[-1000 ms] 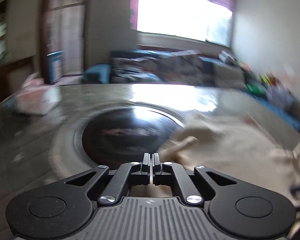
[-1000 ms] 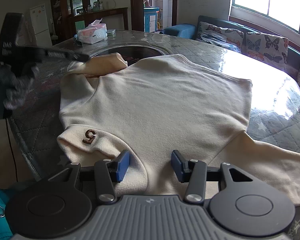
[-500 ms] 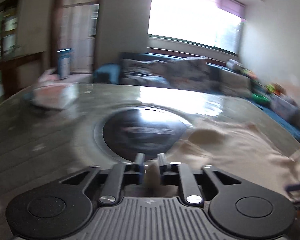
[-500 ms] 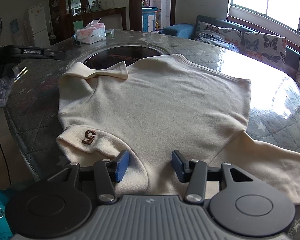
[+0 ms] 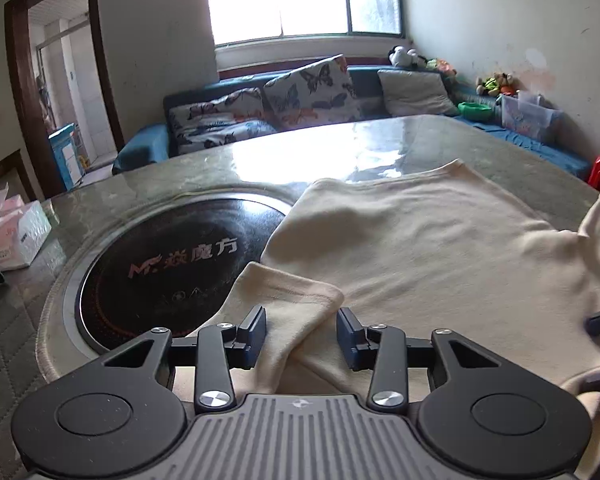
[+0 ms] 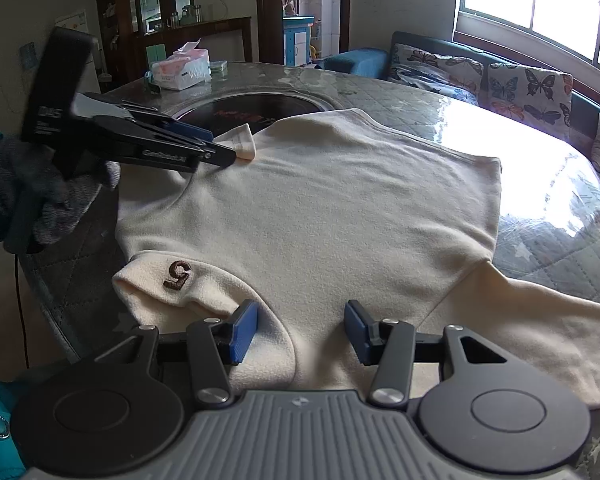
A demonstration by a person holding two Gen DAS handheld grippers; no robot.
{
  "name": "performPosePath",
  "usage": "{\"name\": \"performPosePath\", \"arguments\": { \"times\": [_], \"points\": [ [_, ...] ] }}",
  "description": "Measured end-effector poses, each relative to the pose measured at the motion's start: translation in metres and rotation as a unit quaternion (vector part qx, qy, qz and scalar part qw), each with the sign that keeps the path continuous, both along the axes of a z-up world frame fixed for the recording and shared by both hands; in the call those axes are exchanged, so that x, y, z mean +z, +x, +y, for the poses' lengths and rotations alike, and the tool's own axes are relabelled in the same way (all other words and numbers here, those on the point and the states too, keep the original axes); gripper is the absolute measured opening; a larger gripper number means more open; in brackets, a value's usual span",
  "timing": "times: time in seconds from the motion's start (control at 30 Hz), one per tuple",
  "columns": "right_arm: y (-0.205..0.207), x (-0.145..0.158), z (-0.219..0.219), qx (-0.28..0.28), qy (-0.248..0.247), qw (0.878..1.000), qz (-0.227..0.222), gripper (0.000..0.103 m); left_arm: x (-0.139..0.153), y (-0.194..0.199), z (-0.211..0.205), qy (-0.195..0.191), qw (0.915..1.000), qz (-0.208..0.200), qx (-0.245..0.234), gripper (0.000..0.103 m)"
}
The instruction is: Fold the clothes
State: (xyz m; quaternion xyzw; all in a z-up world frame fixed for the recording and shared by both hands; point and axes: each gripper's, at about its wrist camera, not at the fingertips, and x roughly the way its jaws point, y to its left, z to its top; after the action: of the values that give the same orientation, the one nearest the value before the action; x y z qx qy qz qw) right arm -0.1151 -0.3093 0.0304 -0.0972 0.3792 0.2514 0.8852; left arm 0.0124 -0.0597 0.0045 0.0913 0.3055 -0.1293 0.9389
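Observation:
A cream sweater (image 6: pixel 340 216) lies spread on the round table, with a brown "5" patch (image 6: pixel 177 275) on the near folded collar. Its left sleeve cuff (image 5: pixel 288 300) is folded back over the body. My left gripper (image 5: pixel 301 334) is open, its jaws on either side of that cuff; it also shows in the right wrist view (image 6: pixel 216 152) at the sweater's far left. My right gripper (image 6: pixel 300 330) is open and empty over the near edge of the sweater by the collar. The right sleeve (image 6: pixel 540 328) lies out to the right.
A black round cooktop (image 5: pixel 172 264) is set into the middle of the glass-topped table (image 5: pixel 340 152), partly under the sweater. A tissue box (image 5: pixel 12 236) stands at the table's far left. A sofa with butterfly cushions (image 5: pixel 300 96) runs behind the table.
My left gripper opened from shut and let go of the sleeve cuff, which now lies folded on the sweater. It swung round and settled low at the cuff. My right gripper has not moved.

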Motion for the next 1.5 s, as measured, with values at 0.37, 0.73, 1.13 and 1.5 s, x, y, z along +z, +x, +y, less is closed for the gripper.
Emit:
{"name": "performPosePath", "arguments": {
  "times": [0.37, 0.73, 1.13, 1.5],
  "points": [
    [0.004, 0.006, 0.004, 0.01, -0.02, 1.0, 0.006, 0.054, 0.024, -0.008, 0.056, -0.097, 0.9928, -0.025, 0.066, 0.006],
    [0.015, 0.03, 0.064, 0.115, -0.04, 0.992, -0.015, 0.055, 0.038, -0.037, 0.148, -0.171, 0.964, -0.055, 0.196, 0.006],
    [0.027, 0.007, 0.166, 0.231, -0.075, 0.97, -0.006, 0.043, 0.02, -0.059, 0.182, -0.194, 0.9535, -0.039, 0.227, 0.006],
    [0.009, 0.008, 0.159, 0.255, -0.057, 0.965, 0.028, 0.004, 0.035, -0.088, 0.193, -0.215, 0.9473, -0.072, 0.227, 0.005]
  ]
}}
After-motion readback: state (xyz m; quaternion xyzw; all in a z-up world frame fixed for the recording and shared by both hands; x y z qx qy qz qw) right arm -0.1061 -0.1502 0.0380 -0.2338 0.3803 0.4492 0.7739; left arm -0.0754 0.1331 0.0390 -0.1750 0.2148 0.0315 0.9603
